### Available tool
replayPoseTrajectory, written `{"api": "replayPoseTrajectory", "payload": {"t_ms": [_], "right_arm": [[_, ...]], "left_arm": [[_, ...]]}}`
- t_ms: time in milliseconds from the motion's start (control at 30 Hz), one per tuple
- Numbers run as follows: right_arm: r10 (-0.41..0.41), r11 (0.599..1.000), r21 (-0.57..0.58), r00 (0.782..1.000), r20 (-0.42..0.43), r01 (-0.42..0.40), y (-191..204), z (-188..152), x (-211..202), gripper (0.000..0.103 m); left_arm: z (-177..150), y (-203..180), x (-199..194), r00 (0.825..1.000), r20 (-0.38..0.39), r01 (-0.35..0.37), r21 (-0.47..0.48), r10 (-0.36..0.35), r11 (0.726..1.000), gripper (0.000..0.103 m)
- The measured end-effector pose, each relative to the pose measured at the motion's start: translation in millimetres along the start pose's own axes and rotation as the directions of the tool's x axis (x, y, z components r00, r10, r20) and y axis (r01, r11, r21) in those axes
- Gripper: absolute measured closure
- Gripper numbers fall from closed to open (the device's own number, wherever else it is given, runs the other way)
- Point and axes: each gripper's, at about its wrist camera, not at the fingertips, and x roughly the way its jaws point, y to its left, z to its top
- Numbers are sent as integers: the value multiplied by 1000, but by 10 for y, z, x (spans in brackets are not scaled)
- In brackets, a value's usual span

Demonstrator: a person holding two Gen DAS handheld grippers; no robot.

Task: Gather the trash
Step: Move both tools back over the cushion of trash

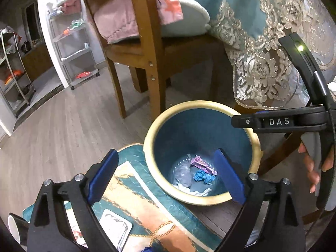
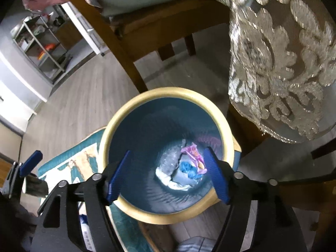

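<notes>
A round bin with a cream rim and a blue inside stands on the floor. At its bottom lie a pink wrapper, a crumpled blue piece, clear plastic and white paper. My left gripper hangs open at the bin's near left rim, with nothing between its blue pads. Directly above the bin's mouth, my right gripper is open and empty too. One left pad shows at the right wrist view's left edge.
A teal and orange mat lies on the wooden floor beside the bin. A wooden chair stands behind it. A lace tablecloth hangs at the right. Metal racks stand far left. A hand holds the right gripper's black frame.
</notes>
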Motion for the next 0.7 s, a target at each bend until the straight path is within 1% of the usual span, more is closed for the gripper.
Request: {"api": "replayPoseTrajectory", "payload": {"t_ms": [100,200,267,433,567,700], "right_arm": [[1,1000,-15,1000,21,-1,64,34,-83,24],[11,1000,-28,999,41,-10,117,45,-194,20],[14,999,-36,998,64,-12,153,31,-285,15],[42,998,-49,995,96,-37,312,-62,-471,12],[70,996,-68,991,112,-62,515,-191,-617,11],[102,991,-97,988,115,-91,758,-370,-720,10]], "left_arm": [[-9,25,-145,1000,15,-18,2,18,1000,10],[-26,78,-300,999,27,-30,-15,31,999,9],[-53,135,-455,999,38,-36,-34,37,999,8],[-139,275,-899,995,71,-70,-50,74,996,7],[-229,439,-1264,989,100,-103,-67,109,992,6],[-385,643,-1630,983,118,-127,-116,141,985,6]]}}
